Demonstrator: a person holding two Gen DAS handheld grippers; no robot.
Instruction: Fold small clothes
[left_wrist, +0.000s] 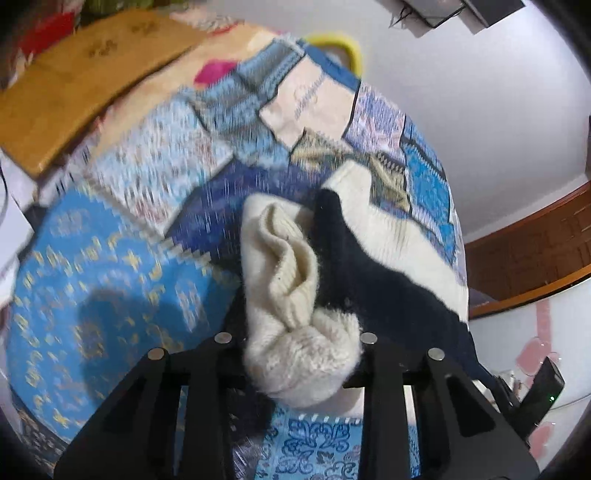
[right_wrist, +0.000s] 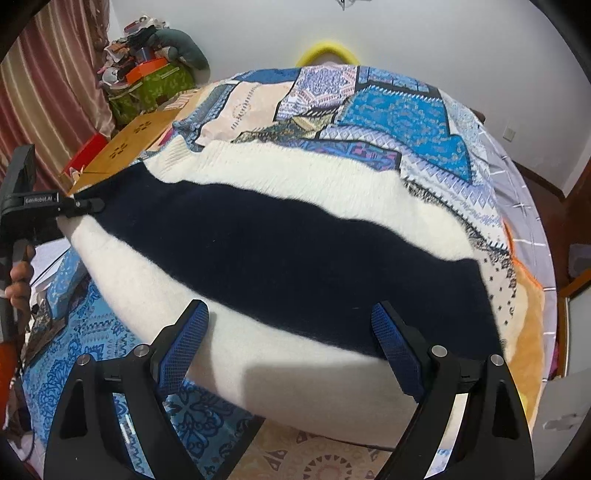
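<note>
The left gripper (left_wrist: 299, 354) is pinching a bunched cream end of the knit sweater (right_wrist: 288, 236), the wad bulging up between the jaws at about six o'clock in the left wrist view. From the wad a ribbed fold and the navy band run up toward one o'clock across the patchwork bedspread (left_wrist: 110, 258). In the right wrist view this gripper appears at nine o'clock, clamped on the sweater's far left edge, with the person's hand (right_wrist: 20, 284) below it.

The right gripper (right_wrist: 291, 339) hovers with its blue pads (right_wrist: 184, 343) spread wide over the near cream hem at six o'clock, holding nothing.

The sweater, cream with a broad navy stripe, lies spread across the bedspread. Beyond it, at twelve o'clock, a yellow ring (right_wrist: 328, 50) peeks over the bed.

This looks like the start of a fold: one side is gripped, the other not yet. Next, the right jaws likely need to drop and close on the hem, then both ends carry across together.
</note>
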